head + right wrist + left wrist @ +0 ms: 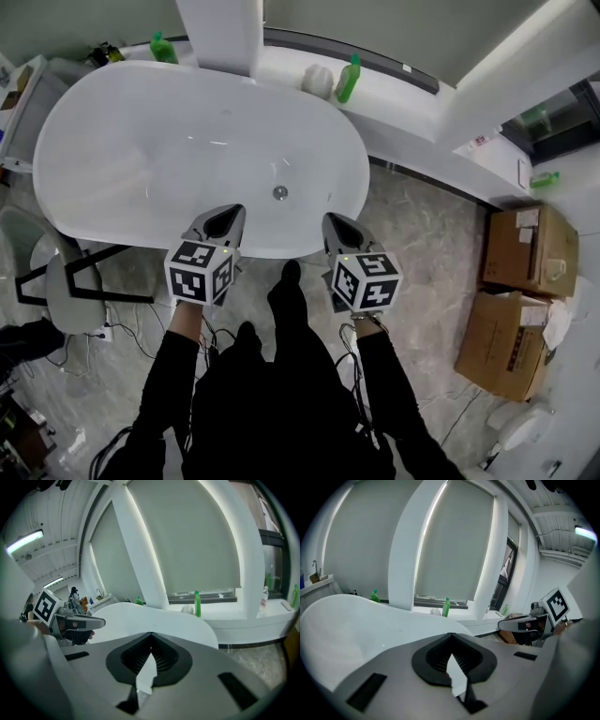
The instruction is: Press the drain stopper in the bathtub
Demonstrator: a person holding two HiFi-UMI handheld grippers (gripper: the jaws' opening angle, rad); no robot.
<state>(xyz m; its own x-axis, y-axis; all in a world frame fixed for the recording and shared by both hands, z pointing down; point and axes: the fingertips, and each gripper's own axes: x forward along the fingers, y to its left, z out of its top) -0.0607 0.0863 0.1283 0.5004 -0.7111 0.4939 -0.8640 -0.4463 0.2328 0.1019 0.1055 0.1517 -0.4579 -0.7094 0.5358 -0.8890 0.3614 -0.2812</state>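
Note:
A white oval bathtub (112,150) fills the upper left of the head view. Its round metal drain stopper (279,192) sits on the tub floor near the front right. My left gripper (228,217) hovers over the tub's near rim, left of the stopper and apart from it. My right gripper (336,225) hangs at the rim to the stopper's right. Both have their jaws closed tip to tip with nothing between them. The left gripper view shows its shut jaws (451,635) above the tub rim (356,620). The right gripper view shows the same (151,635).
Green bottles (349,78) (163,47) stand on the white ledge behind the tub, beside a white pillar (223,33). Cardboard boxes (528,248) are stacked at the right. A grey chair (66,281) and loose cables lie on the floor at the left.

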